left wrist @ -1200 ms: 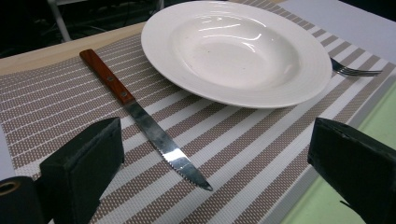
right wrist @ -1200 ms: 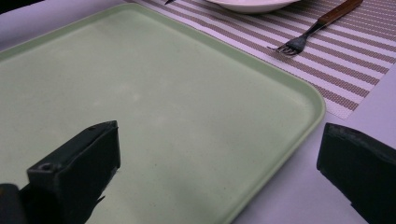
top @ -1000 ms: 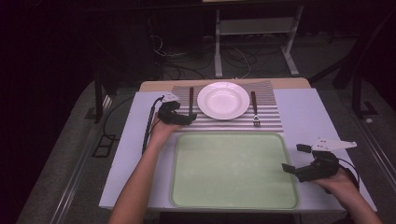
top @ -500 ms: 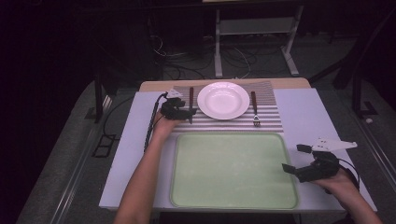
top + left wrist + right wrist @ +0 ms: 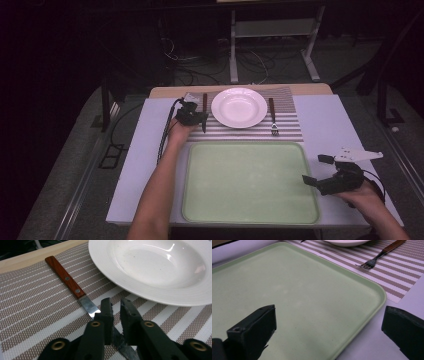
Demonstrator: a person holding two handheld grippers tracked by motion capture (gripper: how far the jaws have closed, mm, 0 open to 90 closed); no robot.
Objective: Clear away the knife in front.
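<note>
While the left gripper point(image 5: 115, 305) pinches the blade of a wooden-handled knife point(image 5: 65, 278) on the striped placemat point(image 5: 287, 131) beside the white plate point(image 5: 239, 107), its jaws hide the blade's lower part. The right gripper point(image 5: 320, 171) gapes wide over the green tray's point(image 5: 250, 210) right edge. A fork point(image 5: 380, 254) lies beyond; the room behind the white table point(image 5: 335, 117) is dark.

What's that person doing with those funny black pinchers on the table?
A person holds a gripper in each hand. The left gripper has its jaws nearly shut around the blade of the knife, which lies on the striped placemat beside the white plate. The right gripper is open beside the empty green tray. A fork lies past the plate.
</note>
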